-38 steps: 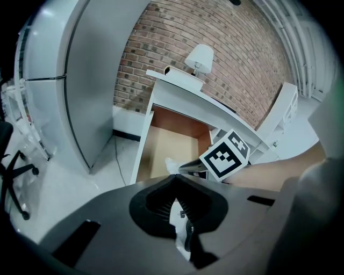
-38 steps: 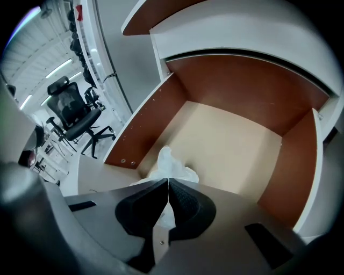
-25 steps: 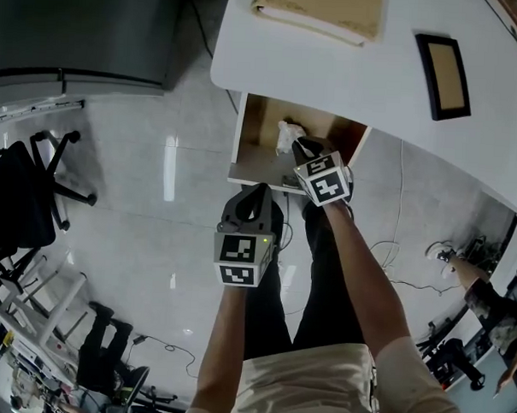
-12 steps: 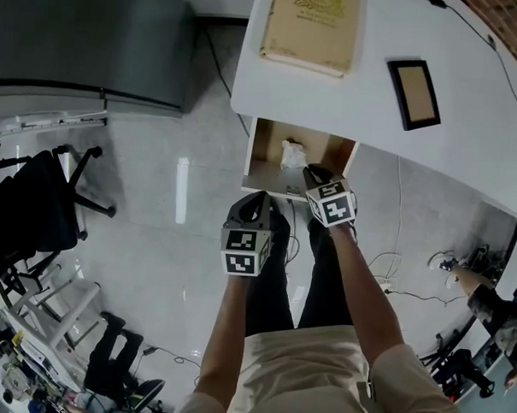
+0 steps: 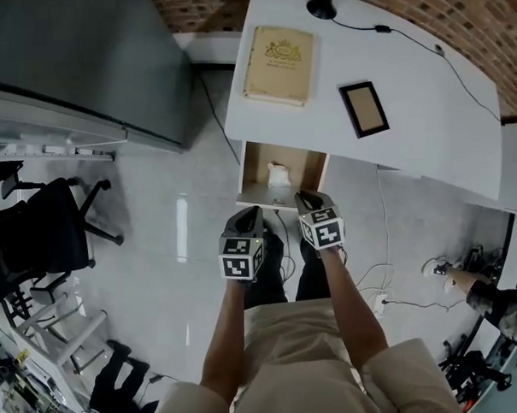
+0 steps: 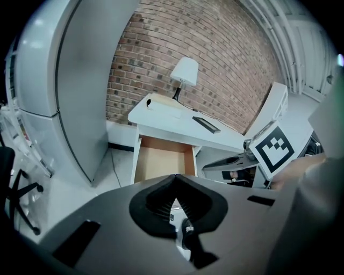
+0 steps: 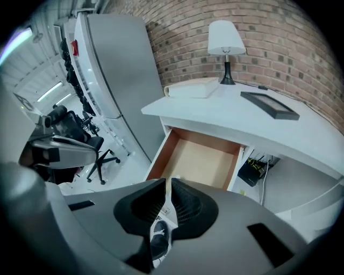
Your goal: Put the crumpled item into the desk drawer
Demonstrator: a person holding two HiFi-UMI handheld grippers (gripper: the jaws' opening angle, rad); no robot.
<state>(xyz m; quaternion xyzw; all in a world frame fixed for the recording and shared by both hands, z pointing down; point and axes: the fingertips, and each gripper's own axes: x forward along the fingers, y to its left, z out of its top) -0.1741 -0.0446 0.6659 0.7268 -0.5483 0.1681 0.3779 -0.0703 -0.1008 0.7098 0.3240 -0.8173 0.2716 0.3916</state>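
The crumpled white item (image 5: 279, 174) lies inside the open wooden drawer (image 5: 252, 163) under the white desk (image 5: 415, 140). Both grippers hang in front of the drawer, apart from it. My right gripper (image 5: 307, 199) is just short of the drawer's front edge, its jaws almost together with only a thin slit and nothing between them. My left gripper (image 5: 248, 216) is lower and to the left, shut and empty. The drawer (image 6: 137, 161) shows past the shut left gripper (image 6: 173, 178). In the right gripper view the drawer (image 7: 161, 150) lies beyond the right gripper (image 7: 165, 183), whose fingers hide the item.
On the desk are a tan book (image 5: 280, 52), a dark framed panel (image 5: 364, 108) and a lamp (image 7: 226, 38). A tall grey cabinet (image 5: 85, 57) stands left of the desk. An office chair (image 5: 34, 243) is at the left, and cables (image 5: 377, 271) trail on the floor at the right.
My right gripper has drawn back out of the drawer, leaving the crumpled item inside. Both grippers now sit farther from the desk, and more of the desk shows.
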